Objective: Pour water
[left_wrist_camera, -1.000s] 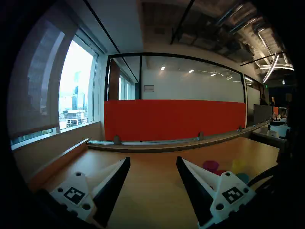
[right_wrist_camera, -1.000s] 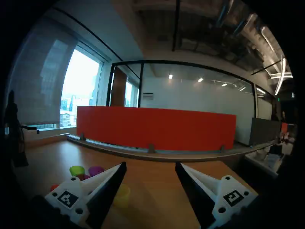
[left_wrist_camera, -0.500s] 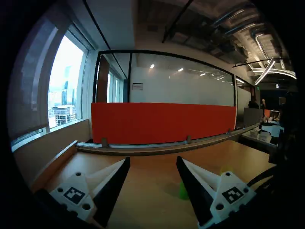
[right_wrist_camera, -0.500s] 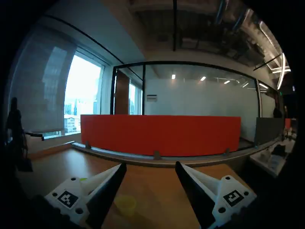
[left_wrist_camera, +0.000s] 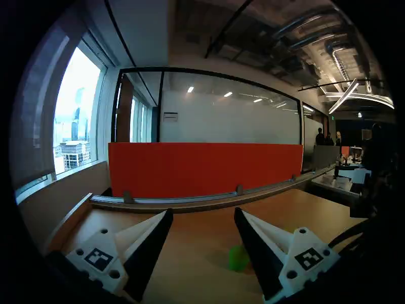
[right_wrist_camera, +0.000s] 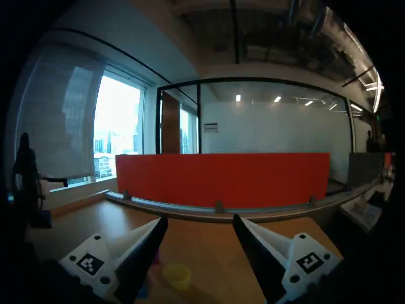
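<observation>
Left gripper [left_wrist_camera: 202, 210] is hovering with fingers [left_wrist_camera: 147, 243] spread, empty; green cup [left_wrist_camera: 237, 257] is sitting ahead on the desk [left_wrist_camera: 202, 235], beside its right finger. Right gripper [right_wrist_camera: 200, 218] is also gaping empty, yellow cup [right_wrist_camera: 176, 276] standing ahead between its fingers.

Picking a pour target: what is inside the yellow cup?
The yellow cup stands upright, mouth up. Its rim and a strip of inner wall show; the bottom is hidden by the near wall, so contents cannot be told.

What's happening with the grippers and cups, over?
Left gripper open, empty. Right gripper open, empty. Green cup, yellow cup upright on desk, untouched. Pinkish thing near yellow cup.
</observation>
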